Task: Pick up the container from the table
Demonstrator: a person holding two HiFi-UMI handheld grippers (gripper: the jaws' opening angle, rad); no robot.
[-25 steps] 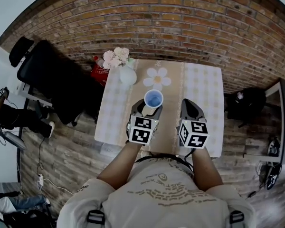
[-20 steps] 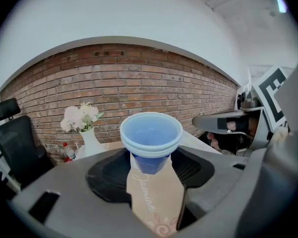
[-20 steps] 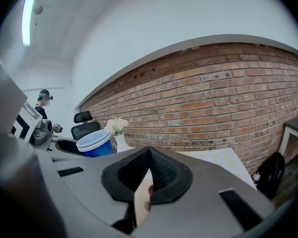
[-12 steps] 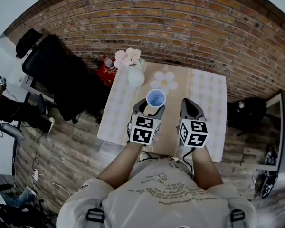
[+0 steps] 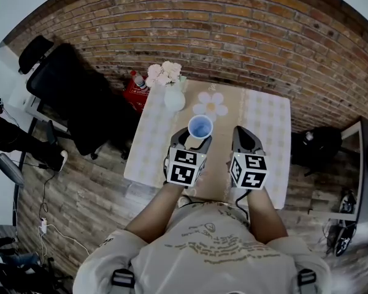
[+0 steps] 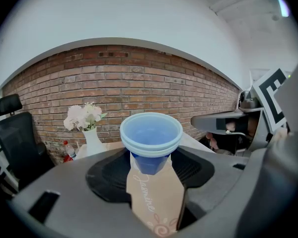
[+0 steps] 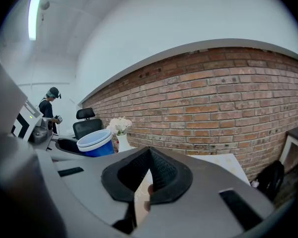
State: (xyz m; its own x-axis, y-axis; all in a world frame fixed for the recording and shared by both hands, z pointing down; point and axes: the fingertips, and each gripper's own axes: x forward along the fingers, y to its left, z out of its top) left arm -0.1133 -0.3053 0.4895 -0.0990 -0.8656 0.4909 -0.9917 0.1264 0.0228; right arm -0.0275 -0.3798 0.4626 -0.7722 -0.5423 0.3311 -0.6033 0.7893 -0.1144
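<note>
The container is a blue plastic cup [image 5: 200,127] with a pale rim. My left gripper [image 5: 195,135] is shut on it, one jaw pressing each side, and holds it upright over the table's beige runner. In the left gripper view the cup [image 6: 151,140] fills the gap between the black pads [image 6: 107,175], with the runner showing underneath. My right gripper [image 5: 244,133] hovers beside it to the right, holding nothing. Its ribbed pads [image 7: 161,170] meet at the tips of the right gripper [image 7: 150,155], and the cup [image 7: 95,143] shows off to its left.
The small table [image 5: 267,121] has a checked cloth and stands against a brick wall. A white vase of flowers [image 5: 172,90] and a flower-shaped mat [image 5: 212,105] sit at its far end. A black office chair [image 5: 73,97] stands left, a black bag [image 5: 319,143] right.
The head view has shifted a little. The left gripper and the cup have edged slightly toward the flower mat. The grip on the cup is unchanged, and the right gripper stays shut.
</note>
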